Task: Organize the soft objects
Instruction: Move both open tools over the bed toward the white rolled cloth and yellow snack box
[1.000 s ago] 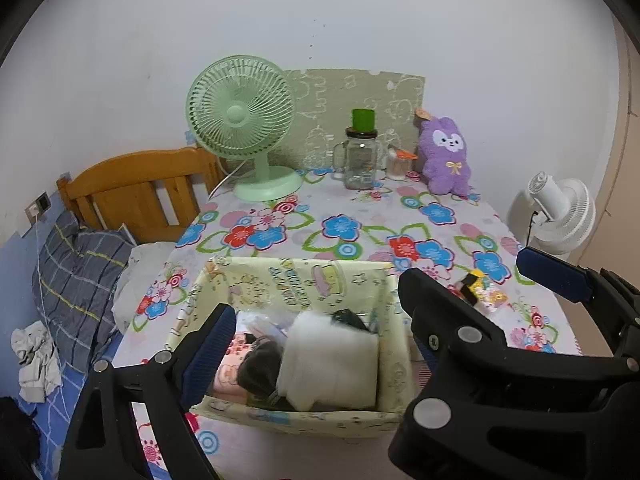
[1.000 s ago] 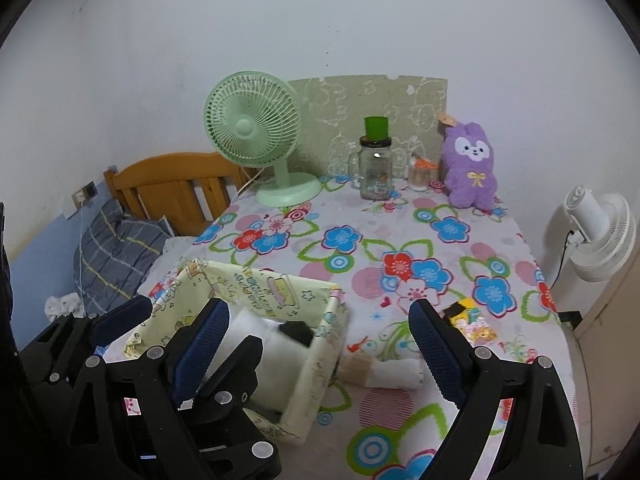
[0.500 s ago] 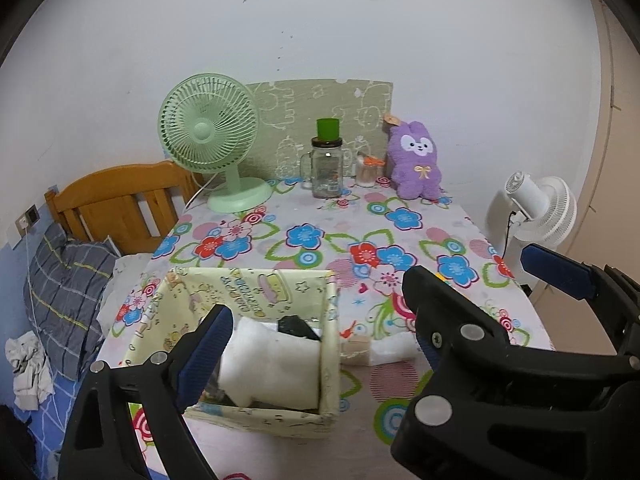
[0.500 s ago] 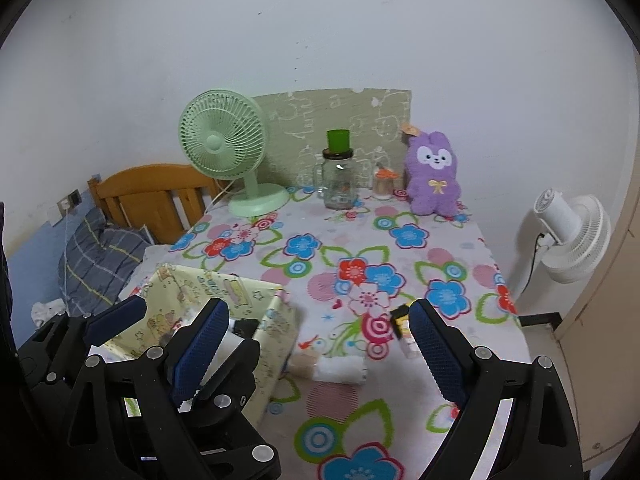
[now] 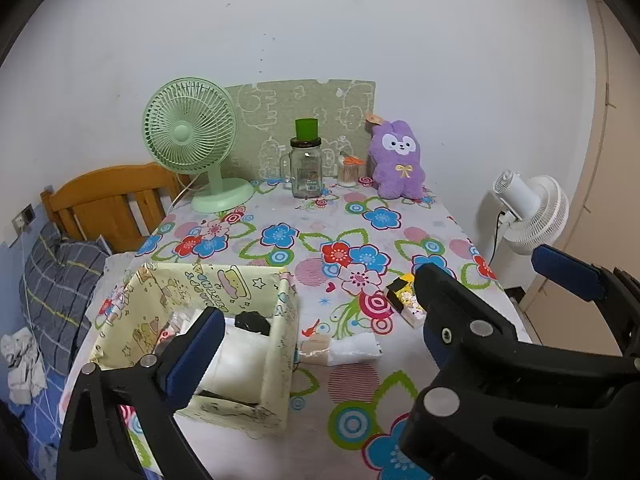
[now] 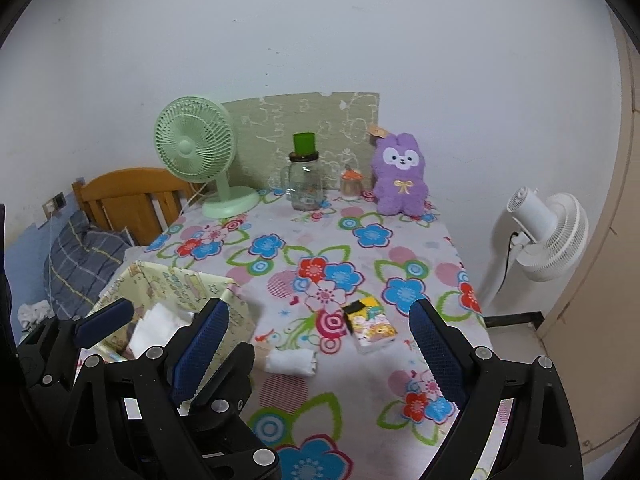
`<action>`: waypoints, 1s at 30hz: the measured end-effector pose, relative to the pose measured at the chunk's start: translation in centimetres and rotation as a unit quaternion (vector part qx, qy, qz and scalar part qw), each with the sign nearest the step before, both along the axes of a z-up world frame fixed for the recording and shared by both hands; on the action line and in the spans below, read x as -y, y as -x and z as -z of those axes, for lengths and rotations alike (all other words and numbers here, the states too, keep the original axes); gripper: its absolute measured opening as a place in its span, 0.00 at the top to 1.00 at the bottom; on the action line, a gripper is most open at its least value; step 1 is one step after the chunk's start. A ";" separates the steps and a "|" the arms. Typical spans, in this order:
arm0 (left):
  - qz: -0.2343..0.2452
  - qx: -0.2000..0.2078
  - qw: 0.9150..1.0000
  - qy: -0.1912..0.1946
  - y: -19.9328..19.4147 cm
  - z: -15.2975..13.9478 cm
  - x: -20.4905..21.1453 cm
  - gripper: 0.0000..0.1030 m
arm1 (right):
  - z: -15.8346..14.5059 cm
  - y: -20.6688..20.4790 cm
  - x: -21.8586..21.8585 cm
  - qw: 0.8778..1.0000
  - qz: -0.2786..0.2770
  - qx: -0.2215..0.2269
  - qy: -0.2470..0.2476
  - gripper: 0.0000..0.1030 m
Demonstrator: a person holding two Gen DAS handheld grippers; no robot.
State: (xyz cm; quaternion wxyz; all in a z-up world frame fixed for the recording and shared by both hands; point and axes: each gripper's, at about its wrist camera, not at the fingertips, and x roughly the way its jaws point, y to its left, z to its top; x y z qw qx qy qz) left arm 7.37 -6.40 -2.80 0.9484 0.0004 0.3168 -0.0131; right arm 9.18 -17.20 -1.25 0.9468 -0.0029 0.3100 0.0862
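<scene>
A pale yellow fabric box stands at the table's near left and holds white and dark soft items. A small white rolled cloth lies on the flowered tablecloth just right of the box. A yellow tissue pack lies further right. A purple plush rabbit sits at the back. My left gripper is open and empty above the box and cloth. My right gripper is open and empty, with the cloth between its fingers in view.
A green desk fan, a glass jar with a green cup on top and a small jar stand at the back. A white floor fan is right of the table. A wooden bed frame is to the left.
Both grippers have drawn back and shifted right from the box. The white cloth and tissue pack have come into fuller view. Both stay open.
</scene>
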 end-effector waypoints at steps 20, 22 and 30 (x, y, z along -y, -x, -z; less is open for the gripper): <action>0.001 -0.040 0.999 0.006 -1.7 4.0 4.6 0.01 | 3.6 -1.0 4.6 0.999 0.027 -0.003 0.028 0.09; 0.000 -0.046 0.999 0.006 -2.0 4.6 4.9 0.01 | 4.1 -1.2 4.9 0.999 0.029 -0.002 0.030 0.09; -0.005 -0.068 0.998 0.004 -3.2 6.7 5.7 0.01 | 6.2 -2.6 5.8 0.999 0.034 -0.021 0.030 0.09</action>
